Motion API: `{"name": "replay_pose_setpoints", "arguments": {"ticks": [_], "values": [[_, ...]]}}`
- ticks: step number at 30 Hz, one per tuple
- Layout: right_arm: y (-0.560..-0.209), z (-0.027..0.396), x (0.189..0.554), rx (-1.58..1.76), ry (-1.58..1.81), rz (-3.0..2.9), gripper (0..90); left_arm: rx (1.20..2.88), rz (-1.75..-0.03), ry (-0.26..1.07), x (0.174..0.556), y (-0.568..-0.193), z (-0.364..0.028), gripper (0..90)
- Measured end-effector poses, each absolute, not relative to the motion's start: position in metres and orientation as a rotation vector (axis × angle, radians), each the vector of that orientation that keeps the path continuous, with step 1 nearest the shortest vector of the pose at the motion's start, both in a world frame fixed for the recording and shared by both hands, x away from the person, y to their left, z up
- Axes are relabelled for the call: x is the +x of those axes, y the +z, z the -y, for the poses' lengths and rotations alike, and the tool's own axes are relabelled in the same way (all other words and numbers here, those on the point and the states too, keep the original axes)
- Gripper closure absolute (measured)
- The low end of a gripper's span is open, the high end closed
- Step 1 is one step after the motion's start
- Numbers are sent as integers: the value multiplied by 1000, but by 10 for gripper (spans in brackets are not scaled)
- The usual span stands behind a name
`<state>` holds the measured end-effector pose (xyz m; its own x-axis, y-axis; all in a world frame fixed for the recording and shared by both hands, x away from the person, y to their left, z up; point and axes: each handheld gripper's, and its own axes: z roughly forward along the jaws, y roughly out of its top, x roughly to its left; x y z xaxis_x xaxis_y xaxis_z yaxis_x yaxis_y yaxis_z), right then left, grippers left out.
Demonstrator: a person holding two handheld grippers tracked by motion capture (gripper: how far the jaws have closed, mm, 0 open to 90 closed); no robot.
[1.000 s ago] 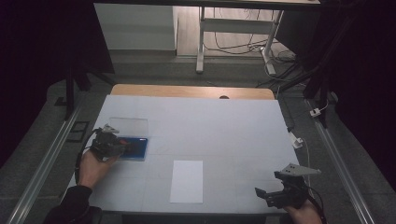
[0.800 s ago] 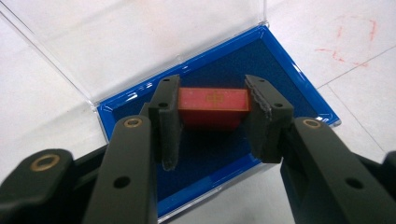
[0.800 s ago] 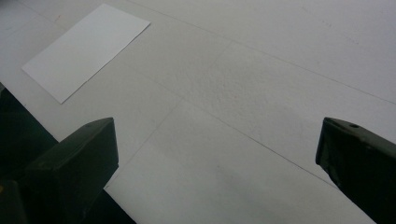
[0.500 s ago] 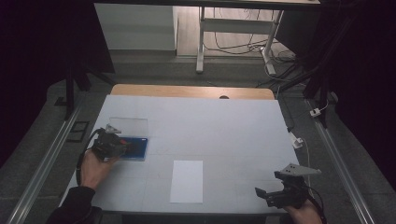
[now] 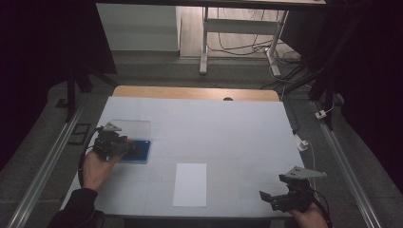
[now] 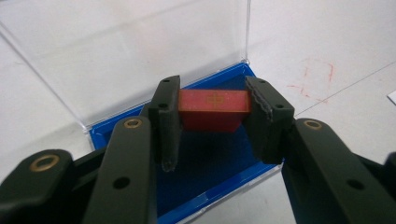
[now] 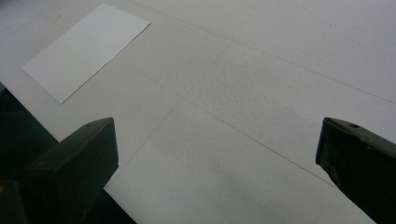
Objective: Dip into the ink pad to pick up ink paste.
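Over the blue-lined clear plastic case [image 6: 205,158] at the table's [image 5: 237,133] left: small red rectangular block [image 6: 214,109], clamped endwise by the left gripper [image 6: 212,123]; likely rigid, light, smooth-faced, best held by its short ends. Left gripper view reveals the block and raised lid; high view adds the white paper sheet [image 5: 190,184] and the idle right gripper [image 5: 278,199], jaws apart

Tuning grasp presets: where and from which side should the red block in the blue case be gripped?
Grip the red block across its two short end faces, coming from above over the case's open front, away from the raised clear lid. Its long, flat-sided shape gives parallel ends for the pads, and the blue tray is shallow. The left gripper already clamps it this way.
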<state>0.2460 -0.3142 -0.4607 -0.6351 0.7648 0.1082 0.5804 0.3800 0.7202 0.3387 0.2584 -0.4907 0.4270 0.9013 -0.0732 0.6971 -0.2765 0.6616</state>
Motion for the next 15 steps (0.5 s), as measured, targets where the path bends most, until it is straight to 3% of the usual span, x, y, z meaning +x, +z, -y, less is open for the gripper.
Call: {"name": "replay_pose_setpoints", "arguments": {"ticks": [15], "values": [[-461,314,246,1193,1098,-2403,0,2105,-1366,423,346,-501,-255,584]]}}
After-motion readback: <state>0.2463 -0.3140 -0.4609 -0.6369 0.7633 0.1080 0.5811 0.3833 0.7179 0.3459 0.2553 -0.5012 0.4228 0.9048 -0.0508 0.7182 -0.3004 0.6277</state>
